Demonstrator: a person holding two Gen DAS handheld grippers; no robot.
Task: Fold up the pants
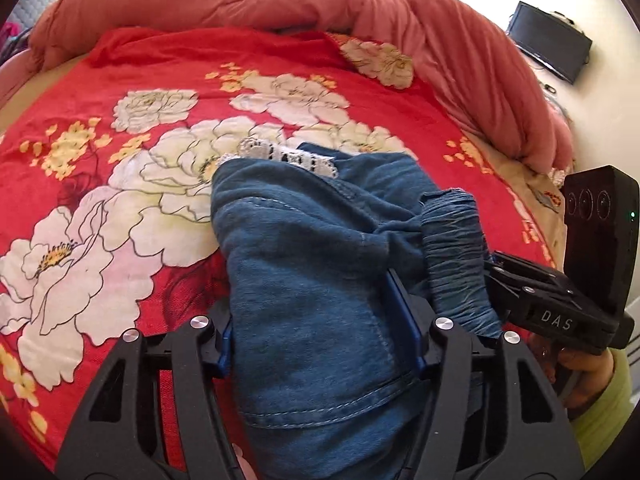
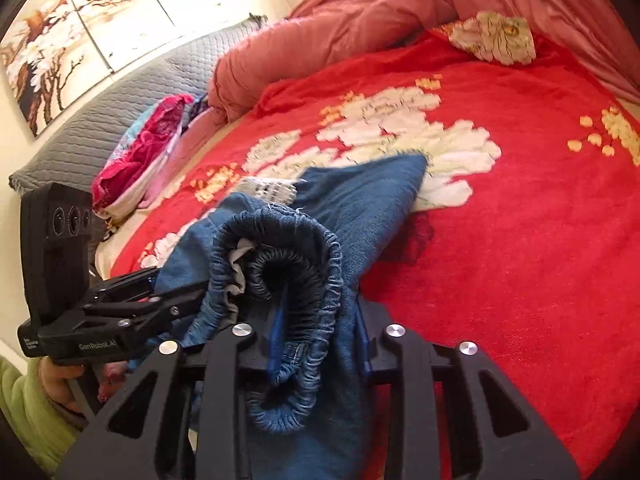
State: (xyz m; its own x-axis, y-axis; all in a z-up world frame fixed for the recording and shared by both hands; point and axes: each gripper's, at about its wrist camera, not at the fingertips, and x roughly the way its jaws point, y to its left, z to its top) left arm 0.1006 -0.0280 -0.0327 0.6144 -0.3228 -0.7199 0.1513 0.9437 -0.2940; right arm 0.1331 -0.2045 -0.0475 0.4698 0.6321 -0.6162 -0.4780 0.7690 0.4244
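over the red blanket (image 1: pixel 120 208), both grippers' jaws clamp the blue pants (image 1: pixel 312 280).

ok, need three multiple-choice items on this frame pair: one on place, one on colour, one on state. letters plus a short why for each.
1. Where do the pants lie?
A. on a red floral blanket
B. on a wooden floor
C. in a basket

2. What colour are the pants?
A. black
B. blue denim
C. green

3. What is the right gripper doing?
A. hanging open, away from the cloth
B. closed on the elastic waistband
C. holding a pillow

Key:
1 A: the red floral blanket shows all round the fabric.
2 B: both wrist views show faded blue denim with lighter stitching.
3 B: the elastic waistband is bunched between its jaws. The left gripper likewise has denim between its fingers.
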